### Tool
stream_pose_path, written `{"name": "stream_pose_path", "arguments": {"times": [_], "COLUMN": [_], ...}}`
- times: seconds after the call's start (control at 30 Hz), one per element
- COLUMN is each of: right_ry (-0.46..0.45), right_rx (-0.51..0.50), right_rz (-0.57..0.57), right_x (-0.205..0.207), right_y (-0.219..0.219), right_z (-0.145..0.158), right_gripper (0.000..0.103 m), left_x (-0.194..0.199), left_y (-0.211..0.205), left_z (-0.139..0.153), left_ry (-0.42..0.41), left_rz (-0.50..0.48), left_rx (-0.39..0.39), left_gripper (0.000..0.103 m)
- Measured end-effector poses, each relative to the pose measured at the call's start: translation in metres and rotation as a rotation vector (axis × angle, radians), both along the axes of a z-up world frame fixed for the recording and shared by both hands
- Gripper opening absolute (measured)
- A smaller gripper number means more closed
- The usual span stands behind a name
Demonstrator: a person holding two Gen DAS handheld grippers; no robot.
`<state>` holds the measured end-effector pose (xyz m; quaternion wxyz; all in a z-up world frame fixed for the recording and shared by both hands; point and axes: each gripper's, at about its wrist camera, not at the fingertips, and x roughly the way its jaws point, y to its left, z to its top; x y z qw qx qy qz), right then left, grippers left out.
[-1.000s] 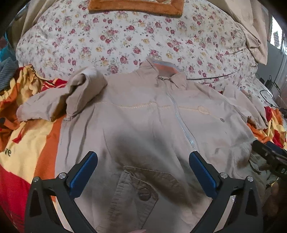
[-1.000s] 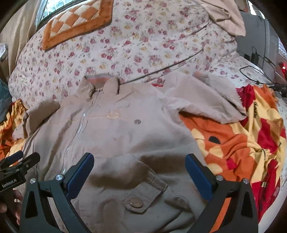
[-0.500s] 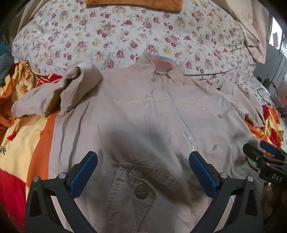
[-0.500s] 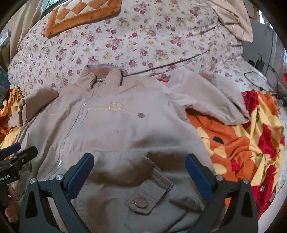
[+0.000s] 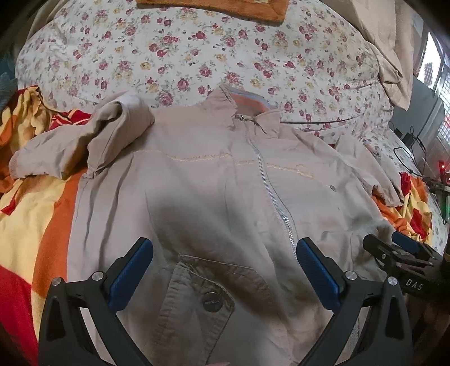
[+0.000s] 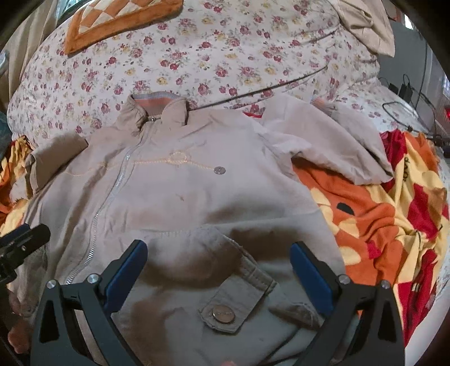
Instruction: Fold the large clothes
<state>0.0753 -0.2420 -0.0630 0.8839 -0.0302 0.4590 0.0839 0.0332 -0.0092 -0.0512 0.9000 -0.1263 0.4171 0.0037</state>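
Note:
A beige zip-up jacket [image 5: 213, 197] lies front up and zipped on the bed, collar away from me. It also shows in the right wrist view [image 6: 180, 202]. Its left sleeve [image 5: 84, 140] is bent and bunched; its right sleeve [image 6: 332, 146] lies spread to the side. My left gripper [image 5: 225, 264] is open and empty above the lower left pocket [image 5: 202, 298]. My right gripper [image 6: 219, 264] is open and empty above the lower right pocket [image 6: 227, 307]. Each gripper shows at the edge of the other's view.
A red, orange and yellow blanket [image 6: 393, 225] lies under the jacket, also at the left [image 5: 33, 225]. A floral quilt [image 5: 197, 56] rises behind the collar, with an orange cushion [image 6: 118, 19] on it. Black cables and chargers [image 6: 405, 93] lie at the far right.
Both grippers have moved back and up a little, so the jacket sits lower and more fully in view. Both stay open. The jacket has not moved.

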Motion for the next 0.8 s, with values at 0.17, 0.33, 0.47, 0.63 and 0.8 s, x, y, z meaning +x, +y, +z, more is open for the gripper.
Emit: {"name": "stream_pose_path", "arguments": {"times": [0.17,0.33,0.47,0.63,0.8], "right_ry": [-0.018,-0.020,-0.023,-0.028,-0.028], "right_rx": [-0.019,-0.012,-0.006,-0.003,-0.001], "right_rz": [0.002,0.008,0.008,0.008,0.008], "right_x": [-0.002,-0.002,-0.003,-0.003,-0.003], "right_y": [0.003,0.001,0.002,0.001,0.001], "right_z": [-0.002,-0.002,-0.001,-0.001,-0.001], "right_gripper": [0.103,0.103,0.103,0.103,0.103], "left_x": [0.000,0.000,0.000,0.000,-0.001], "left_y": [-0.003,-0.008,-0.013,-0.017,-0.017], "left_z": [0.001,-0.001,-0.002,-0.003,-0.004], "left_ry": [-0.008,0.001,0.004,0.007,0.011], "left_rz": [-0.002,-0.025,-0.040,-0.054,-0.061], "left_rx": [0.015,0.029,0.044,0.062,0.061], "left_gripper": [0.099,0.099,0.099,0.099,0.099]}}
